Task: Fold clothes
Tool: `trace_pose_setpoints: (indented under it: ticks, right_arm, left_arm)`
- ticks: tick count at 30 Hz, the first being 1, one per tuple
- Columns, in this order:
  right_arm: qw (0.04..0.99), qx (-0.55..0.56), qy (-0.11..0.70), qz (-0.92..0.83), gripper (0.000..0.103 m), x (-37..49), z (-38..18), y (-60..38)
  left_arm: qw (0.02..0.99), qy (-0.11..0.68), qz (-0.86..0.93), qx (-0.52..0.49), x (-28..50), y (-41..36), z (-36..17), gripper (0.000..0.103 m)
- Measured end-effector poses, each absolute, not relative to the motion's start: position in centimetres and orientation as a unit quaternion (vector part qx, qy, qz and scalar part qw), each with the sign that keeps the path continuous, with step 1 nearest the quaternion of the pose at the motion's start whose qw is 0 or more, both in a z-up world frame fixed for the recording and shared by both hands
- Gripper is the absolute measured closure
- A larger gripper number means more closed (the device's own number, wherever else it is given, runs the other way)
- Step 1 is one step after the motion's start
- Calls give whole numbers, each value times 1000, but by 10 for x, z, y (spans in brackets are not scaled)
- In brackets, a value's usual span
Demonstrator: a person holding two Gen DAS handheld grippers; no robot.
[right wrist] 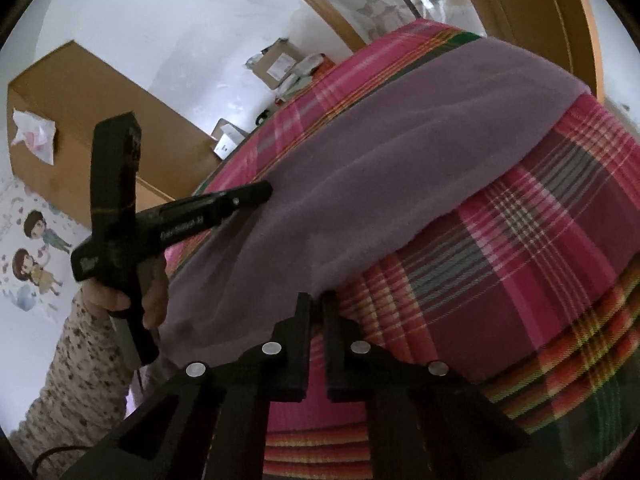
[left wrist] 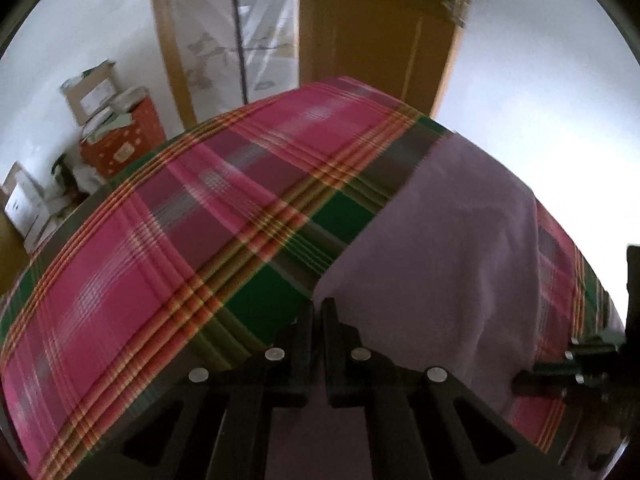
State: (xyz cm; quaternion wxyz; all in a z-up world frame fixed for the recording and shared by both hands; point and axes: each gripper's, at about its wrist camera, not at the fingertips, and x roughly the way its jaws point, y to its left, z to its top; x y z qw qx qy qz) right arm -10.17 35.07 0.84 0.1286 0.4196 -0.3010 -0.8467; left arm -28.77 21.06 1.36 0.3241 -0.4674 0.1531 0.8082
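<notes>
Both fingers pairs [left wrist: 318, 306] [right wrist: 317, 300] pinch corners of the purple cloth [left wrist: 452, 232] on plaid bedding [left wrist: 160, 220].

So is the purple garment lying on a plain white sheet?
No, the purple garment lies spread on a pink, green and orange plaid cloth.
</notes>
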Motion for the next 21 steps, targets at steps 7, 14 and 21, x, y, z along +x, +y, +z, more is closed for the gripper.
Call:
trace_pose_setpoints:
  ticks: [7,14,21]
  right_arm:
    - [121,428,-299,-845,100,-93,11,351]
    - [107,433,-300,-843,100,-92,14,352]
    - [94,431,-289,-849,100,-93,20,347]
  left_arm:
    - [324,127,805,-479,-292,203,12,99]
    - [320,108,804,-490,-295,202,10,97]
    - [298,112,818,-478,-286,175,35,94]
